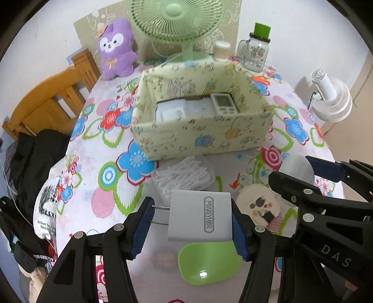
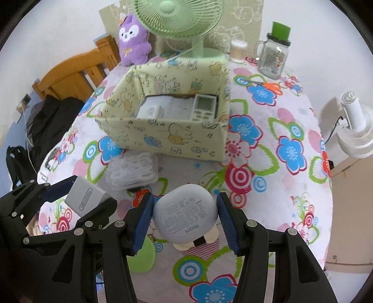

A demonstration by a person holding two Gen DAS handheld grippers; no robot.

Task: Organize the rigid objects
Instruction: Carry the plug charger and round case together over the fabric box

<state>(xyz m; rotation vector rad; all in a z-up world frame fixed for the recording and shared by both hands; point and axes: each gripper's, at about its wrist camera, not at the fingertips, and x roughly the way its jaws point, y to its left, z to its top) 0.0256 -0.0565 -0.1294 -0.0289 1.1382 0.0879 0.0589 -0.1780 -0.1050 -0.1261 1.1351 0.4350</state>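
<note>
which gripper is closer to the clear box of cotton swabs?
Left. The left gripper, holding the charger, sits just in front of the swab box. The right gripper, holding the earbud case, is farther to its right.

Your tablecloth (image 2: 275,186) is white with blue, red and pink flowers and green leaves. The box (image 2: 163,137) at the far edge is pale yellow with small cartoon prints. You have a white charger (image 1: 200,219) with grey lettering, a pale grey earbud case (image 2: 185,218), blue finger pads (image 1: 139,230), a purple plush (image 1: 117,50) and a mint-green fan (image 1: 176,17).
</note>
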